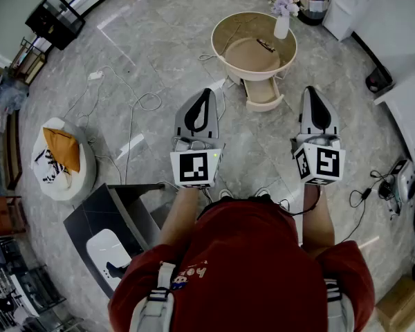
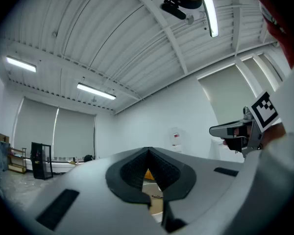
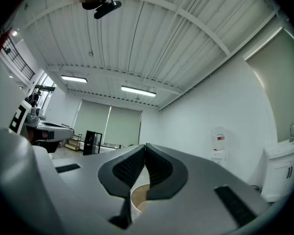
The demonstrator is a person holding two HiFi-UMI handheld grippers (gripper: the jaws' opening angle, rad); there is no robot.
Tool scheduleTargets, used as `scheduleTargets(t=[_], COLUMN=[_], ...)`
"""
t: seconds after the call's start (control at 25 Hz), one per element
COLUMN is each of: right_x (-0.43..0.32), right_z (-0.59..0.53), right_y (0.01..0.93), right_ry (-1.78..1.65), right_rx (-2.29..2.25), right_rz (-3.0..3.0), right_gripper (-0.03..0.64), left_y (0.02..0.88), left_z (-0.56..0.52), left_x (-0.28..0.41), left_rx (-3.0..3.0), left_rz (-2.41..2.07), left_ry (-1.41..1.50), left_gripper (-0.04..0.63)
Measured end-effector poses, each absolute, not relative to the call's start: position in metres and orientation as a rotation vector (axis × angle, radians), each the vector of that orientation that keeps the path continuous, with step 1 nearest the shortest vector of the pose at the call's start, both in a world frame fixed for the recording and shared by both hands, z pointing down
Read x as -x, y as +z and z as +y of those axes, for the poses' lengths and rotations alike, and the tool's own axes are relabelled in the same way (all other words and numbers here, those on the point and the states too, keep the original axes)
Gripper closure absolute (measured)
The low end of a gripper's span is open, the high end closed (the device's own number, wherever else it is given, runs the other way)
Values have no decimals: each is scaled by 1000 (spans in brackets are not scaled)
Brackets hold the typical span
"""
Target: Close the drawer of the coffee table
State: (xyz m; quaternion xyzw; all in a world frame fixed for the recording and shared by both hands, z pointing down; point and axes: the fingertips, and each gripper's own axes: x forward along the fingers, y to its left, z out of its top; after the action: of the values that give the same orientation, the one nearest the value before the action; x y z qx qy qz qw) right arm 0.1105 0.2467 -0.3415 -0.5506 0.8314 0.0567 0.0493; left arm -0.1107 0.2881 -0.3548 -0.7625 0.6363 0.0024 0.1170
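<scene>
A round beige coffee table [image 1: 222, 28] stands ahead on the grey marble floor, and its drawer [image 1: 263, 94] is pulled out toward me. My left gripper [image 1: 201, 97] hangs short of the table, left of the drawer, with its jaws shut and nothing between them. To the right of the drawer my right gripper [image 1: 316, 95] is also shut and empty. In the left gripper view the shut jaws [image 2: 148, 152] hide most of the table [image 2: 157, 197]. The right gripper view shows shut jaws [image 3: 145, 148] with the table's rim [image 3: 136, 200] below them.
A white vase of flowers [image 1: 282, 16] and a small dark object [image 1: 265, 45] sit on the table. Cables [image 1: 142, 102] trail across the floor at left. A round cushion seat [image 1: 61, 159] lies far left, a dark cabinet [image 1: 114, 223] near my left side, and white furniture [image 1: 411, 113] at right.
</scene>
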Motion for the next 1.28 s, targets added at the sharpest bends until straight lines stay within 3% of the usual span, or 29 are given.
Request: scheduleTargets(t=[0.64, 1.28], right_x=[-109, -43], right_z=[245, 254], right_y=[-333, -323], right_ry=[100, 72], right_rx=[1714, 1740], right_rz=[2487, 2455], right_gripper=[594, 594], left_y=[-345, -324], left_z=[287, 297], left_x=[115, 189], left_rx=[2271, 2279], left_rz=[1878, 1906], left_ry=[-72, -67], left_gripper=[581, 581])
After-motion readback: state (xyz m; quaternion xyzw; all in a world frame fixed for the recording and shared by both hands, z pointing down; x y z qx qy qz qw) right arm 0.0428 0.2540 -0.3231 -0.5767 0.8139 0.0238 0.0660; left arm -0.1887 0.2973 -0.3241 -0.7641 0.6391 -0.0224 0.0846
